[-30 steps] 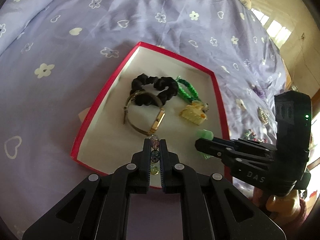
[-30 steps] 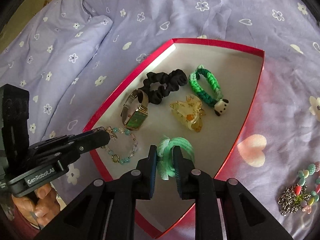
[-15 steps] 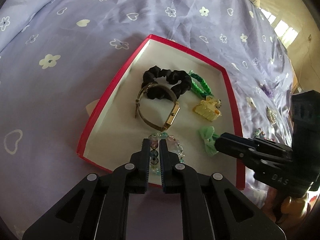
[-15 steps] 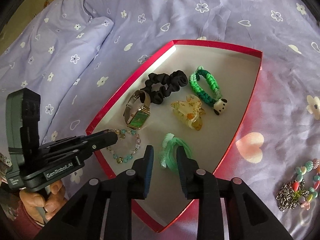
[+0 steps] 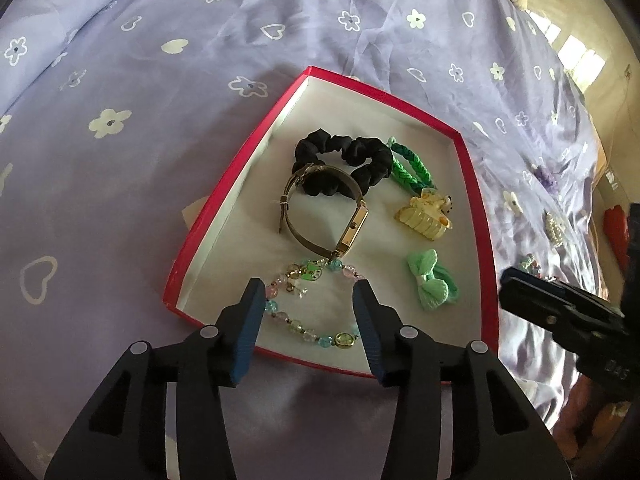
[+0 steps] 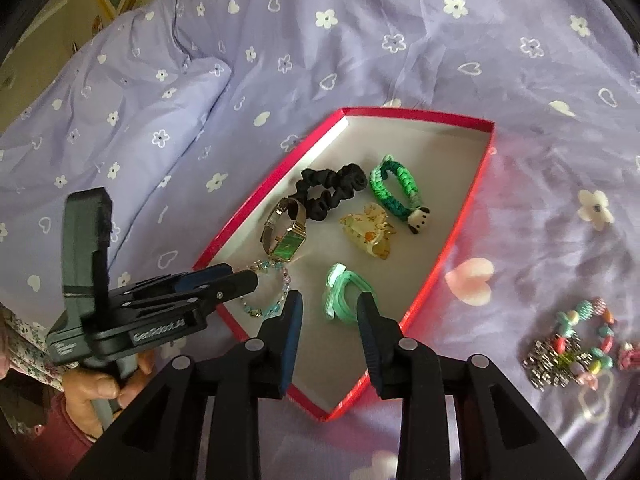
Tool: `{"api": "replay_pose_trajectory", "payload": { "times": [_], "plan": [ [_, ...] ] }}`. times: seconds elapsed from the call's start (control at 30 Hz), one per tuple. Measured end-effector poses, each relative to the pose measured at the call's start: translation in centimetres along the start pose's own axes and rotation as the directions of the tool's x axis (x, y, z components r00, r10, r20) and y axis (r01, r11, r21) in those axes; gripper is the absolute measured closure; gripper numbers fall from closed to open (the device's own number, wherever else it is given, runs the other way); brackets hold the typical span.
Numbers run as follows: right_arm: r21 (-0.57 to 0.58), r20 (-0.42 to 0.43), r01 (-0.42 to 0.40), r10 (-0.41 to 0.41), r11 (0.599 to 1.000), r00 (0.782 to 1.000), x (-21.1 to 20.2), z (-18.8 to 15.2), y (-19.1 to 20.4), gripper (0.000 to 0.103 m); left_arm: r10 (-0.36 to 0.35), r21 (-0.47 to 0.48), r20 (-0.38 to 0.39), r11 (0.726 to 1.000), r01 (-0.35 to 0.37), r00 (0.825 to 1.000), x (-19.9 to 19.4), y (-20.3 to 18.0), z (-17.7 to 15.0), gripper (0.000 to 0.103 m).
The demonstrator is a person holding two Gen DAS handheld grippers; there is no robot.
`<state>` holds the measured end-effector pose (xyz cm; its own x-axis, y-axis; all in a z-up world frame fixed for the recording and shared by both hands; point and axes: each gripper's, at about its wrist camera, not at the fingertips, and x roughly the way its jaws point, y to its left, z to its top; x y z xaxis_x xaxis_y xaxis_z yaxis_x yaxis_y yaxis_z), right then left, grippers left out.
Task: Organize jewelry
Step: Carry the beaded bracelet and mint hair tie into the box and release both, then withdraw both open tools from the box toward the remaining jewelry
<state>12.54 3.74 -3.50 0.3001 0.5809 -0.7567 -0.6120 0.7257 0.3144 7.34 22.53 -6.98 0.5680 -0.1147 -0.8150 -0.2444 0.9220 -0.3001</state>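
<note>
A red box point(image 5: 472, 184) point(image 6: 452, 248) with a white floor lies on the purple bedspread. In it are a black scrunchie point(image 5: 344, 160), a gold watch point(image 5: 352, 232), a green braided bracelet point(image 6: 394, 186), a yellow hair claw point(image 6: 368, 232), a pastel beaded bracelet point(image 5: 304, 304) point(image 6: 268, 300) and a mint bow hair tie point(image 5: 430, 280) point(image 6: 346, 292). My left gripper point(image 5: 308, 312) is open, its fingers either side of the beaded bracelet. My right gripper point(image 6: 330, 312) is open, just above the mint hair tie.
More jewelry lies loose on the bedspread right of the box: a beaded bracelet with a metal chain point(image 6: 568, 348) and small pieces point(image 5: 554, 228). A pillow point(image 6: 100, 128) lies at the left. The bed's edge and floor show at the far right point(image 5: 600, 80).
Both grippers opened and drew back. The left one let go of the beaded bracelet, the right one let go of the mint hair tie; both pieces now lie in the box.
</note>
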Motion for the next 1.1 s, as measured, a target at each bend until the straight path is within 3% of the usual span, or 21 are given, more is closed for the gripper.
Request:
{"api": "replay_pose_trajectory", "payload": {
  "times": [0.27,0.4,0.53,1.1],
  "plan": [
    [0.044,0.062,0.02,-0.023,0.999,0.998,-4.4,-1.8,-1.7,0.067,0.001,0.013,0.008,1.0,-0.001,1.0,-1.0,-0.8,-0.3,0.055],
    [0.071,0.082,0.048,-0.054,0.996,0.995,-6.4,-3.2,-3.2,0.065,-0.013,0.034,0.028,0.999,0.012,1.0,-2.3,-2.2,-0.7,0.046],
    [0.11,0.092,0.083,-0.093,0.99,0.991,-8.1,-4.8,-5.1,0.058,-0.045,0.067,0.034,0.997,0.043,0.998,-3.1,-4.3,-1.2,0.046],
    [0.259,0.117,0.218,-0.254,0.941,0.96,-14.4,-10.8,-11.9,0.055,-0.115,0.199,-0.008,0.973,0.114,0.993,-3.0,-12.4,-3.0,0.041]
  ]
}}
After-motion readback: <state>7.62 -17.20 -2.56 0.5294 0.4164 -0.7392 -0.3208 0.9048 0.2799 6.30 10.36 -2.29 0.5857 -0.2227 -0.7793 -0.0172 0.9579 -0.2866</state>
